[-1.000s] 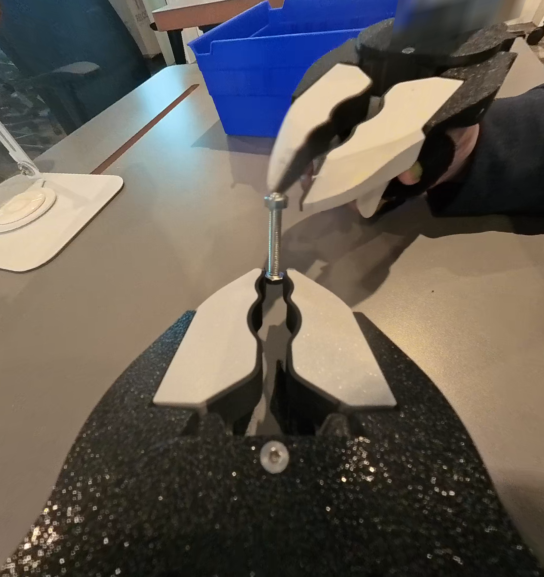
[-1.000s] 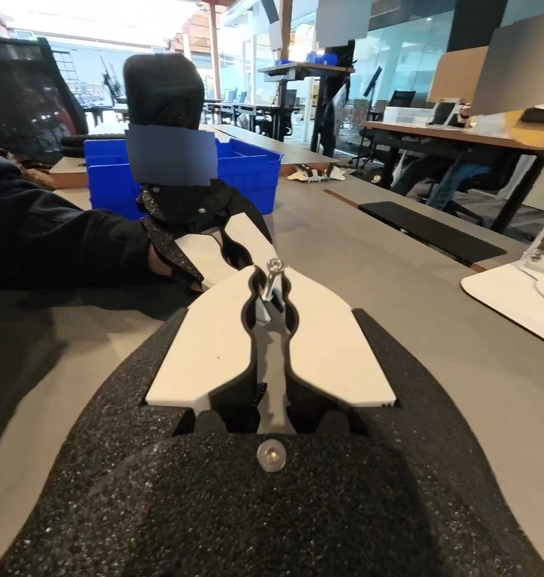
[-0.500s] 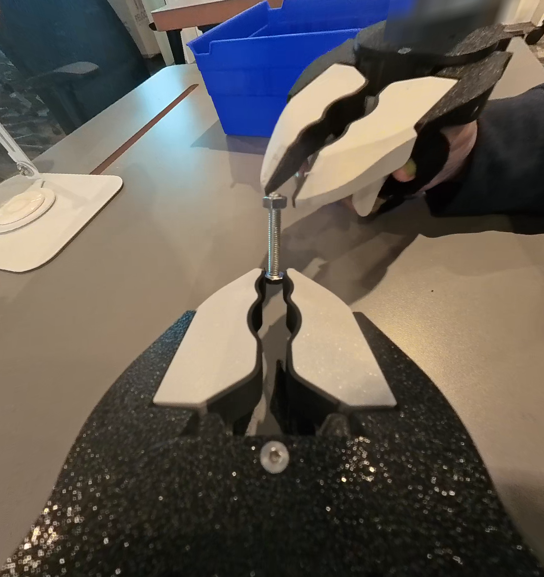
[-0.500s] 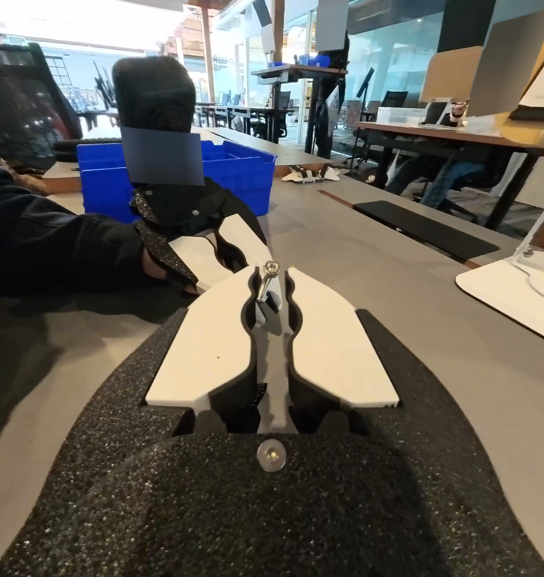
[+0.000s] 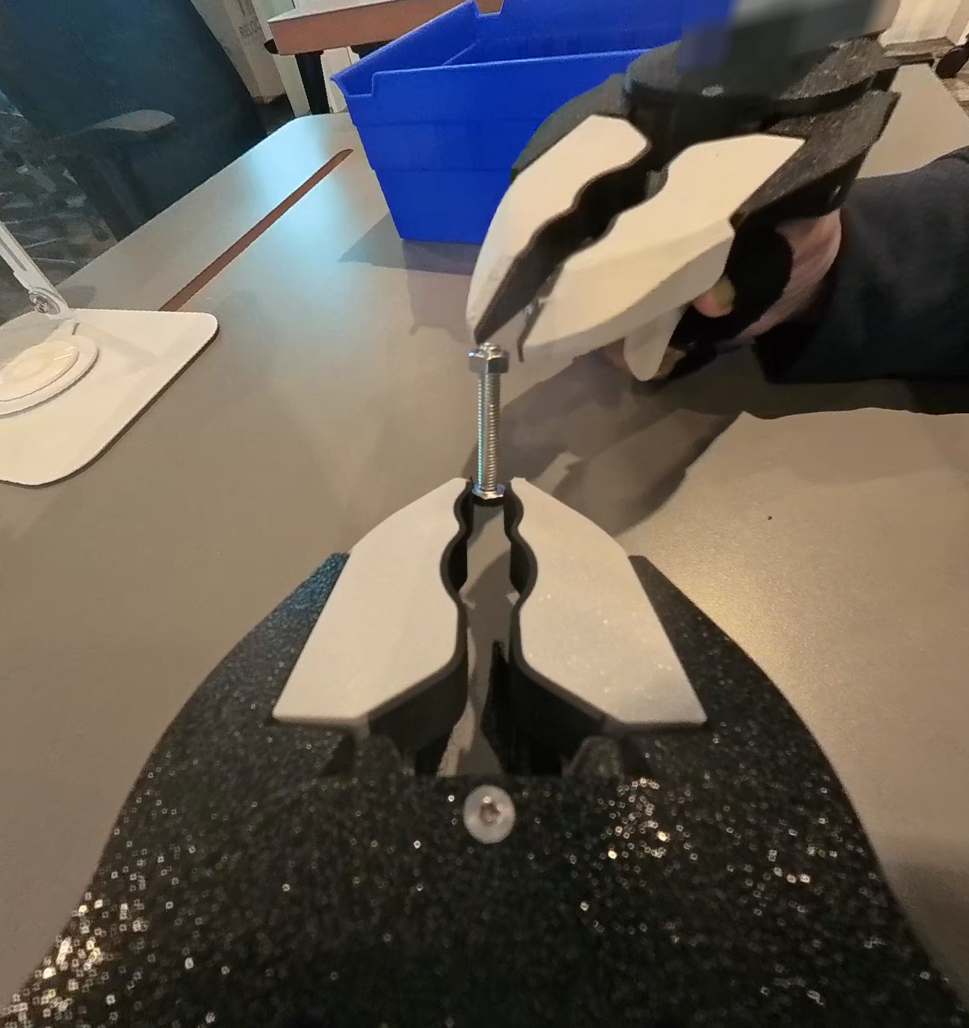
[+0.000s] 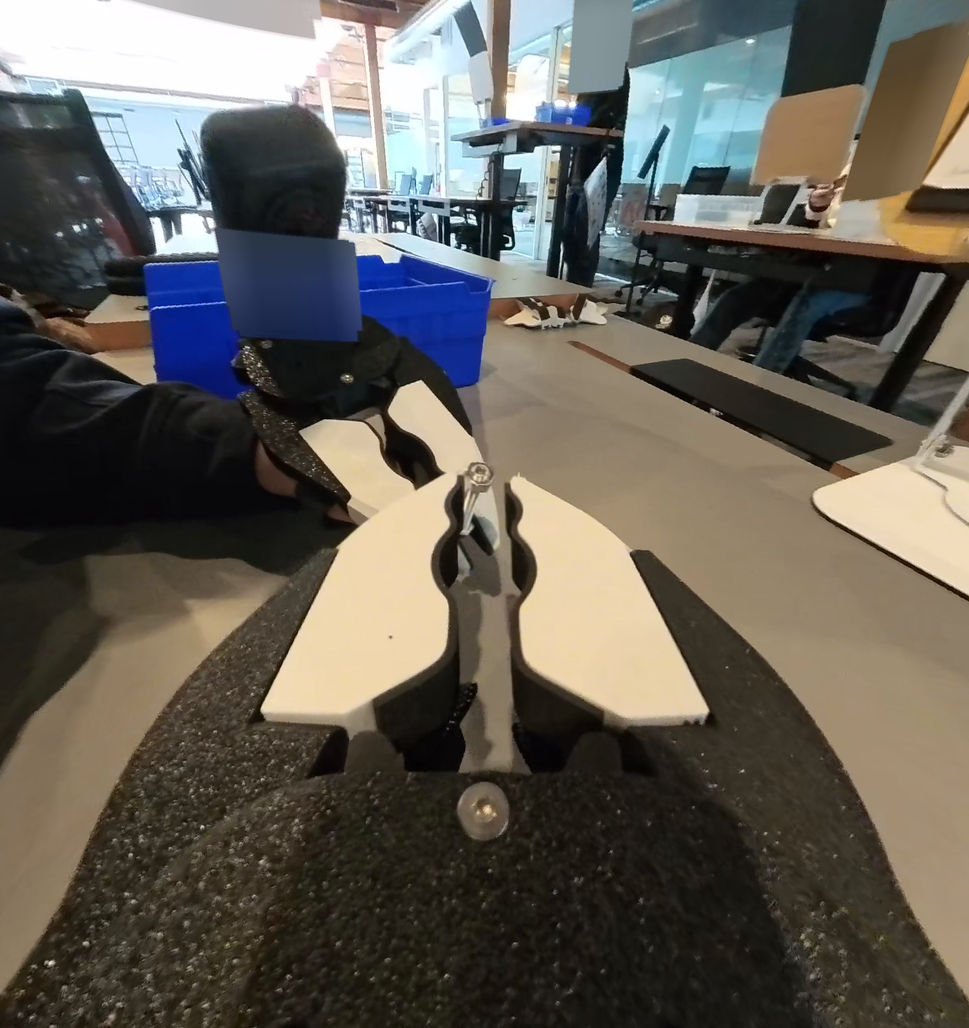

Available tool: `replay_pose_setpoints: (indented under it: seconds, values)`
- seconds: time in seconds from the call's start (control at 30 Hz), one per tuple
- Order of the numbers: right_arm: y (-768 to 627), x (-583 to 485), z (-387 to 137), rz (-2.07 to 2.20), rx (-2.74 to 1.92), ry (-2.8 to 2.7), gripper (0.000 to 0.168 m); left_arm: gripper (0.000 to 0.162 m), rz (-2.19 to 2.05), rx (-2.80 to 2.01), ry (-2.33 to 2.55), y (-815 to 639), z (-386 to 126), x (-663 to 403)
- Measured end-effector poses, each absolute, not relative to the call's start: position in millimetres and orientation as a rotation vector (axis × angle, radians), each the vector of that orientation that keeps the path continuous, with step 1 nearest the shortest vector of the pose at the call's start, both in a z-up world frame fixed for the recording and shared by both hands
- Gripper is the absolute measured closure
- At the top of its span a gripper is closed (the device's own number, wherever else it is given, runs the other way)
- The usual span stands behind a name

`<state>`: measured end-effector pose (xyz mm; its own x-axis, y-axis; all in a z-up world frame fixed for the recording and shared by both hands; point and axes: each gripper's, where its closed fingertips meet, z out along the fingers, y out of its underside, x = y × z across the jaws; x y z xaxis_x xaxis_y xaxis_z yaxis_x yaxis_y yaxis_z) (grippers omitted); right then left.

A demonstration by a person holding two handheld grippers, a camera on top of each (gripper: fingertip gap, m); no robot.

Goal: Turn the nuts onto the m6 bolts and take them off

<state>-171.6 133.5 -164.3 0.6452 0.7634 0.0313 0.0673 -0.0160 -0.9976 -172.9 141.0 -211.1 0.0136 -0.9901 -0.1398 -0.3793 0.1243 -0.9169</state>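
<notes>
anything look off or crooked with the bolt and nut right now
Nothing stands out. The bolt stands upright, its head clamped in the left gripper, and the nut sits level at its top end. The right gripper is open, tips just above the nut. The grey table shows no spills.

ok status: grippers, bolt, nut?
Left gripper shut on bolt head, bolt upright. Right gripper open just above nut at bolt tip. Nothing in the way.

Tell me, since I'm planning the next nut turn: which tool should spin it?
Probably right: the right tool sits open just above the nut, while the left tool clamps the bolt upright.
</notes>
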Motion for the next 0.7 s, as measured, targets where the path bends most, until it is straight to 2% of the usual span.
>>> replay_pose_setpoints:
  seconds: [0.1, 0.13, 0.27, 0.47, 0.57, 0.6, 0.63, 0.7]
  values:
    - [128.2, -177.0, -165.1, 0.665, -1.499, -0.767, 0.158, 0.152, -0.869, -1.398, 1.515, 141.0, -211.2, -173.0]
    - [122.3, -180.3, -165.3, 0.704, -1.492, -0.807, 0.168, 0.152, -0.869, -1.398, 1.515, 141.0, -211.1, -172.9]
    - [119.8, -179.4, -160.4, 0.750, -1.470, -0.794, 0.168, 0.152, -0.869, -1.398, 1.516, 140.9, -211.2, -172.8]
    - [132.9, -171.5, -161.9, 0.632, -1.491, -0.726, 0.154, 0.152, -0.870, -1.398, 1.515, 140.9, -211.1, -172.9]
    - [133.6, -173.5, -165.1, 0.617, -1.502, -0.740, 0.154, 0.152, -0.868, -1.398, 1.515, 140.9, -211.3, -172.9]
    - [130.6, -176.3, -166.2, 0.633, -1.502, -0.767, 0.156, 0.152, -0.868, -1.398, 1.515, 140.9, -211.3, -172.9]
    - [124.7, -180.4, -167.9, 0.670, -1.504, -0.812, 0.168, 0.152, -0.869, -1.398, 1.514, 140.9, -211.1, -172.9]
    - [114.6, -187.2, -168.5, 0.750, -1.498, -0.874, 0.168, 0.152, -0.870, -1.398, 1.514, 140.9, -211.1, -172.9]
